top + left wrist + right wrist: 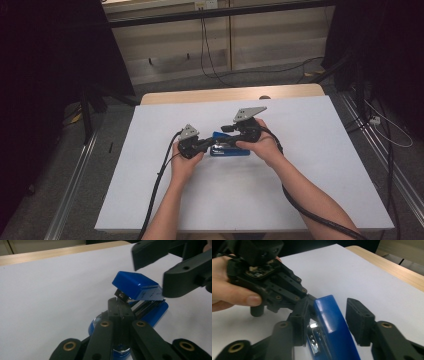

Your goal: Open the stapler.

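A blue stapler (pixel 231 152) lies at the middle of the white-covered table, its top lid (pixel 136 286) lifted off the base. From the left, my left gripper (pixel 212 144) points at the stapler's front. Its jaws (pixel 119 308) are shut together over the metal staple rail; whether they pinch anything I cannot tell. My right gripper (pixel 226 137) comes in from the right. In the right gripper view its jaws (pixel 328 317) straddle the blue lid (pixel 332 322) with a gap on the right side, so it is open. The left gripper (pixel 310 298) shows there just beyond the lid.
The white sheet (pixel 300 175) covers most of the table, with a wooden strip (pixel 225 94) bare along the far edge. Black cables trail from both grippers toward the near edge. Floor rails and loose cables lie beside the table.
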A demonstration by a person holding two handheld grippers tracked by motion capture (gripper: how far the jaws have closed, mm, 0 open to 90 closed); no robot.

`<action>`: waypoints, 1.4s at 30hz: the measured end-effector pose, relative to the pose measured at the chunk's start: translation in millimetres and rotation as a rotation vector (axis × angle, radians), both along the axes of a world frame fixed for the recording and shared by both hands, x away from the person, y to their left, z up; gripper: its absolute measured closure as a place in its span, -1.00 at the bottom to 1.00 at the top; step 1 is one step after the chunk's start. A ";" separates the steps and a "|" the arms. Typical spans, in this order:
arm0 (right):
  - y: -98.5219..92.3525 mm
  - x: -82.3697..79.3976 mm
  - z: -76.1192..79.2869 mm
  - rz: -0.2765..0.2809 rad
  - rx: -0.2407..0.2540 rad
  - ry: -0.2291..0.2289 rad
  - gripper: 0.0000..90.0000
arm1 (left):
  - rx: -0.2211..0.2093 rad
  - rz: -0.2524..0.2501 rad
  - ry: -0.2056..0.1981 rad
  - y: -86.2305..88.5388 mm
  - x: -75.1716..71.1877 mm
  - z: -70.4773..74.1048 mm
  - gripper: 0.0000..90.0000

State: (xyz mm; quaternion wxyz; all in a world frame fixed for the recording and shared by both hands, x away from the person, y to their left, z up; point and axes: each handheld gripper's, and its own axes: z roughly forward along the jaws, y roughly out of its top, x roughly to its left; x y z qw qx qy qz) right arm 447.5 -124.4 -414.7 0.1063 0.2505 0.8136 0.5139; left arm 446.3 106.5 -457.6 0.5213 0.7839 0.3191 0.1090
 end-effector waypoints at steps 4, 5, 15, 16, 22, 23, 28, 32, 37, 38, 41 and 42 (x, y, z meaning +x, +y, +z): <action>-4.6 -12.1 2.6 -0.011 0.011 -0.023 0.59 | 0.002 0.001 0.002 -0.7 0.2 0.7 1.00; -4.5 -15.1 2.5 -0.010 0.006 -0.027 0.65 | 0.007 0.000 0.001 -0.9 0.2 1.1 1.00; 1.2 -32.0 -13.9 -0.042 -0.026 -0.019 1.00 | 0.009 0.000 0.000 -2.8 1.1 6.8 1.00; 1.5 -32.4 -15.6 -0.043 -0.023 -0.018 1.00 | 0.012 -0.004 -0.002 -2.8 1.1 8.1 1.00; 6.9 -34.6 -23.9 -0.069 -0.042 -0.025 1.00 | 0.006 -0.007 -0.015 -4.5 1.5 11.4 1.00; 8.1 -34.5 -24.7 -0.072 -0.042 -0.028 1.00 | 0.002 -0.006 -0.016 -4.7 1.5 11.9 1.00; 13.9 -35.5 -29.4 -0.116 -0.070 -0.055 1.00 | -0.002 -0.004 -0.029 -5.1 2.0 15.6 1.00; 17.9 -36.5 -31.4 -0.139 -0.076 -0.067 1.00 | 0.000 -0.003 -0.031 -5.2 1.6 16.7 1.00; 17.6 -34.6 -33.6 -0.178 -0.044 -0.066 1.00 | 0.003 -0.005 -0.034 -6.2 1.7 18.2 1.00; 17.7 -34.3 -34.0 -0.178 -0.041 -0.066 1.00 | 0.009 -0.008 -0.039 -6.3 1.9 18.7 1.00; 18.4 -33.0 -35.8 -0.193 -0.026 -0.058 1.00 | 0.008 -0.008 -0.038 -7.0 2.0 18.9 1.00; 18.9 -32.5 -36.5 -0.198 -0.020 -0.057 1.00 | 0.007 -0.009 -0.038 -6.9 2.1 18.7 1.00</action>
